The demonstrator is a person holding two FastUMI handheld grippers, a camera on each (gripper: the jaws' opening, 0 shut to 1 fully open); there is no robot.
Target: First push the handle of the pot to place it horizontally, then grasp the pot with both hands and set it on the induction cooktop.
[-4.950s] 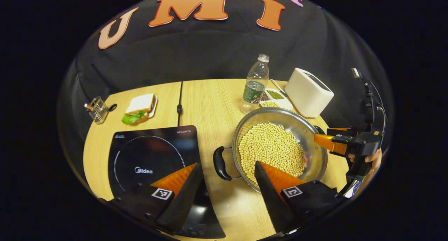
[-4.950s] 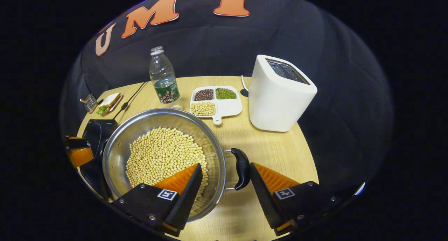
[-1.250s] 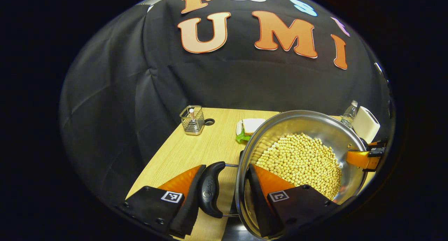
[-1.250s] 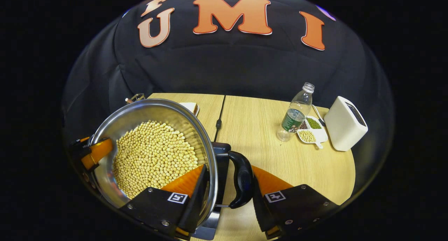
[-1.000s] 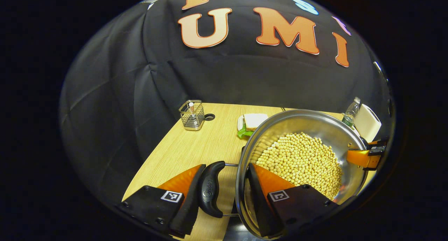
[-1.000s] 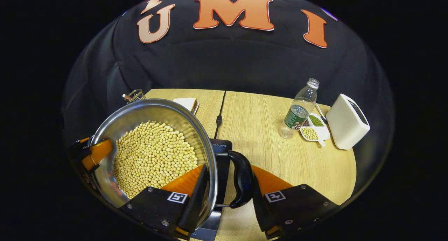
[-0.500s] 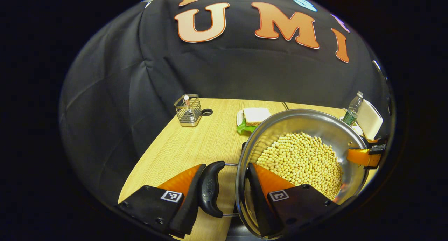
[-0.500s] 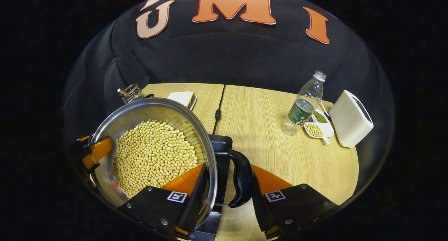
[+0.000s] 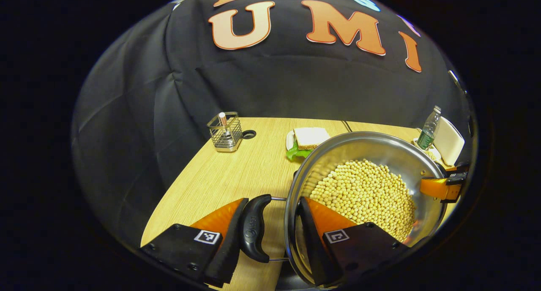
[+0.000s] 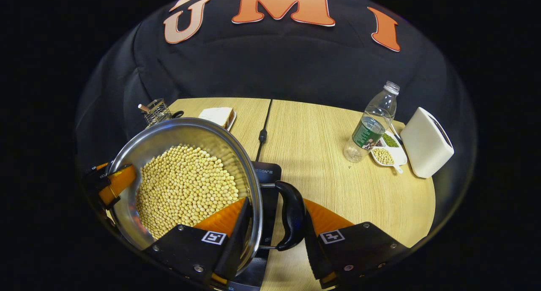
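Note:
A steel pot (image 9: 372, 141) full of soybeans (image 9: 363, 194) hangs between both grippers. My left gripper (image 9: 272, 200) is shut on its black left handle (image 9: 253, 234), one finger outside the handle and the other inside the rim. My right gripper (image 10: 274, 201) is shut the same way on the black right handle (image 10: 291, 215). The pot (image 10: 169, 134) sits over the black induction cooktop (image 10: 266, 172), whose far corner shows beside the rim. Whether the pot's base touches the cooktop is hidden. One finger (image 9: 441, 187) of the right gripper shows at the pot's far rim.
On the wooden table stand a wire holder (image 9: 224, 130) and a sandwich on a plate (image 9: 308, 138) at the far left. A water bottle (image 10: 372, 122), a divided dish of beans (image 10: 386, 153) and a white toaster (image 10: 427, 141) are at the far right. A cable (image 10: 263, 134) runs down the table's seam.
Five seconds ago the pot stood on the table right of the cooktop with both grippers open. Both have since shut on its handles and carried it left over the cooktop, still drifting slightly.

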